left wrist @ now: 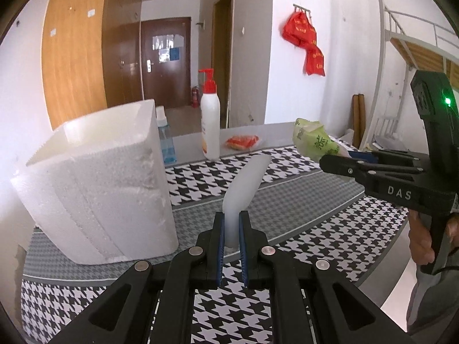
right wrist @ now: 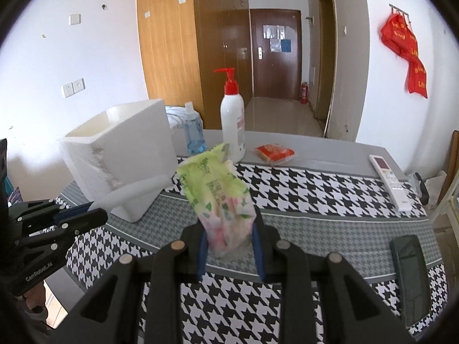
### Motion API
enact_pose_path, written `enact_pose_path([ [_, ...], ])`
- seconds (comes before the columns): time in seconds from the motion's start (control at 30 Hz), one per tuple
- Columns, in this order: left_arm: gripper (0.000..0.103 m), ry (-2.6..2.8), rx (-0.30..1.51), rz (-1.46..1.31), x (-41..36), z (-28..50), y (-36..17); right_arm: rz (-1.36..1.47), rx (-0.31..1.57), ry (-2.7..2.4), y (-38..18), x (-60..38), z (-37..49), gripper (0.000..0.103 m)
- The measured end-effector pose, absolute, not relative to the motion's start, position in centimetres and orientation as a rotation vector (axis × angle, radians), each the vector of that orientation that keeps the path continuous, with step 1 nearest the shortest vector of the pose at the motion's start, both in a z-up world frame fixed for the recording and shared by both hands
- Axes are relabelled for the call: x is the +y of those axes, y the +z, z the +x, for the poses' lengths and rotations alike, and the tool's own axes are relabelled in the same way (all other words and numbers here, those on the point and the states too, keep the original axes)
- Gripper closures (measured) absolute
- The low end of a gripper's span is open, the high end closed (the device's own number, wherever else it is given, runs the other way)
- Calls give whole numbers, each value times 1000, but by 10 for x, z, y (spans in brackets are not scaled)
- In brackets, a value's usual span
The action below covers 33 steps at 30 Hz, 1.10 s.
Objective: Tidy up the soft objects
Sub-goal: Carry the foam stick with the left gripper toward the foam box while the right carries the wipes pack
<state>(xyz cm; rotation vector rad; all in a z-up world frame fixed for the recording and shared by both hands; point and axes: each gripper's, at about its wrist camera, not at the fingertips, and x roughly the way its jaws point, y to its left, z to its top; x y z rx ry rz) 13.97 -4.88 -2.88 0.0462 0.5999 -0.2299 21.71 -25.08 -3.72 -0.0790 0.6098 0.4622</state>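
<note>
Left gripper [left wrist: 231,239] fingers are clamped on a white, probably foam, tube [left wrist: 246,183]; right gripper [right wrist: 231,253] pinches the tissue pack [right wrist: 219,197]. Lift both clear over the foam box [left wrist: 94,183] rim before releasing.

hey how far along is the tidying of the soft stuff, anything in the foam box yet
Nothing visibly stored; the foam box's inside is hidden. In hand: the left tool grips a pale soft tube, the right tool a green tissue pack. Left: an orange packet lies by the pump bottle.
</note>
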Motion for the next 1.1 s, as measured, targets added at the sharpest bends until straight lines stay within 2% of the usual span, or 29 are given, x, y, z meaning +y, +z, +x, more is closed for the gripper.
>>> enact_pose_path([
  [1.1, 92, -216, 451, 59, -48, 142, 20, -23, 497, 461, -5, -253, 195, 72],
])
